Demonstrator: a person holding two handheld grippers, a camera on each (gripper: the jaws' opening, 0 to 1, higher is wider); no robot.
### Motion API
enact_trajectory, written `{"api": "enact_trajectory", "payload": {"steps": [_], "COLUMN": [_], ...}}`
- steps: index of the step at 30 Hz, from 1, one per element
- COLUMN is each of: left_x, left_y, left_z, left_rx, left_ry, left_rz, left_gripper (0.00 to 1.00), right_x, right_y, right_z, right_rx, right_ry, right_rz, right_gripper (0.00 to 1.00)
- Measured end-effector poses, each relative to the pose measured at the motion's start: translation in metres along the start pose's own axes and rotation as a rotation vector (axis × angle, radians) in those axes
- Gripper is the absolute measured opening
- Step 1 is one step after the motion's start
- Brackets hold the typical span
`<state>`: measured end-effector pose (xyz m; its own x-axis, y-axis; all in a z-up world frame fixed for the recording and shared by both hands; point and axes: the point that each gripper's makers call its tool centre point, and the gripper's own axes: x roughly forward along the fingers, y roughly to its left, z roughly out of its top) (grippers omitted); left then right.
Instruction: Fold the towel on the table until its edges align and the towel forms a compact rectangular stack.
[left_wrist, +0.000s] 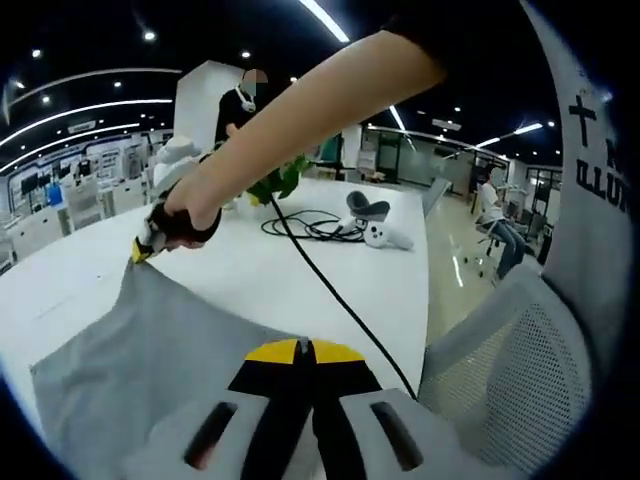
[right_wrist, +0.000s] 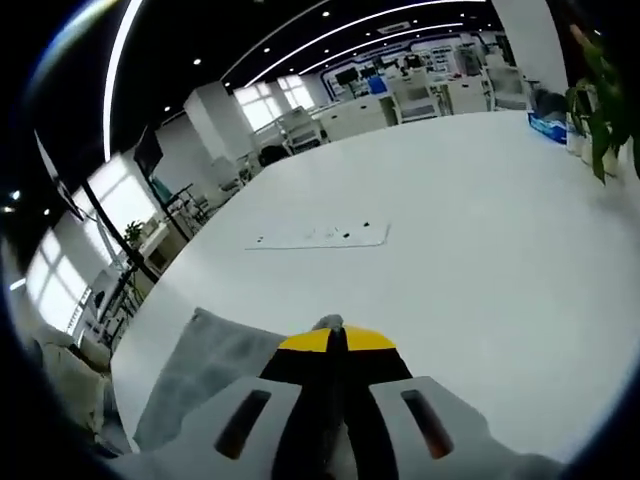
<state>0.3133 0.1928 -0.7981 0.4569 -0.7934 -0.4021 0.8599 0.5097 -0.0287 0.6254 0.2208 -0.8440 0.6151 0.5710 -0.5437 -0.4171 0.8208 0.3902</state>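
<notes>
Both grippers are clamped tight on the grey towel (left_wrist: 150, 350), which is spread on the white table (left_wrist: 330, 280): the left gripper (left_wrist: 303, 352) pinches its near edge, while the right gripper (left_wrist: 150, 240) grips a far corner, with a black cable (left_wrist: 340, 300) trailing past.

You are working in a large open-plan hall with a dark ceiling (left_wrist: 420, 60), where long light strips (left_wrist: 325, 18) and small spotlights are shining. A white pillar (left_wrist: 200, 100) is rising behind the white table (right_wrist: 480, 220). Bright windows (right_wrist: 270, 100) are letting in daylight, and a grey mesh chair (left_wrist: 510, 370) is standing beside the table. Desks and shelving are lining the far side.
</notes>
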Motion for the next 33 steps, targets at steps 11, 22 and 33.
{"api": "enact_trajectory", "payload": {"steps": [11, 22, 33], "left_x": [-0.041, -0.075, -0.112], "left_y": [0.013, 0.028, 0.041], "left_z": [0.024, 0.020, 0.011], "left_rx": [0.001, -0.043, -0.087], "left_ry": [-0.051, -0.069, -0.007], "left_rz": [0.050, 0.140, 0.220], "left_gripper": [0.03, 0.03, 0.03], "right_x": [-0.004, -0.009, -0.003], "right_y": [0.032, 0.052, 0.088], "right_z": [0.019, 0.029, 0.037], "right_rx": [-0.032, -0.066, -0.108], "right_ry": [-0.027, -0.033, -0.035], "right_rz": [0.040, 0.056, 0.100], "right_gripper": [0.00, 0.00, 0.00]}}
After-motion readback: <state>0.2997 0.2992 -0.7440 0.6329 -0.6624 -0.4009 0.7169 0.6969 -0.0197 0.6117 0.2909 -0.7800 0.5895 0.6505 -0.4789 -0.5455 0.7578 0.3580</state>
